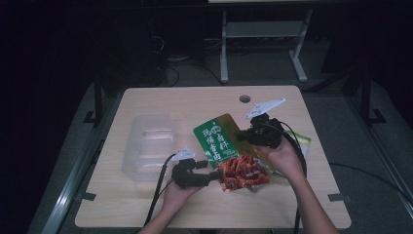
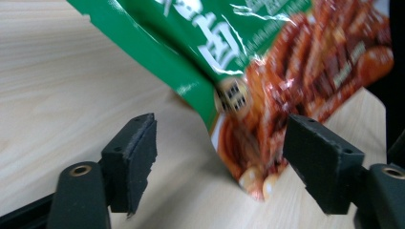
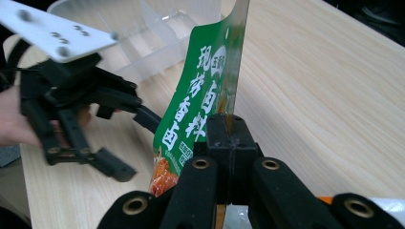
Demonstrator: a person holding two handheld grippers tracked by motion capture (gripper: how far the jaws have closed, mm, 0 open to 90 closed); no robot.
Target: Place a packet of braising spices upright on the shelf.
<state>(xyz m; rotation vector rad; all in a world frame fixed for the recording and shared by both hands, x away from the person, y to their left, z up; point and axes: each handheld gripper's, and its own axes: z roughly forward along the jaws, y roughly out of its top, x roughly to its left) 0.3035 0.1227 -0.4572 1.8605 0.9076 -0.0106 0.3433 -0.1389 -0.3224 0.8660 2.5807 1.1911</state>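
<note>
The right gripper's [image 3: 228, 138] 2 matte black jaws clamp the edge of a glossy green-and-red snack pouch [image 1: 229, 153] lifted above the pale woodgrain table [image 1: 160, 102], the left gripper [image 1: 214, 176] gaping wide around its crinkled lower corner.

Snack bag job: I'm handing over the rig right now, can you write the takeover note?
Right hand-held gripper: shut on the edge of the green snack bag, holding it lifted off the table.
Left hand-held gripper: open, jaws either side of the bag's red lower corner, not yet closed.
Clear plastic tray: on the table to the left of the bag; nothing visible in it.
Another packet lies under the right hand.
Done: bag picked up by one edge.
Left: probably close the left gripper on the lower corner, then move the bag, likely towards the tray.
</note>
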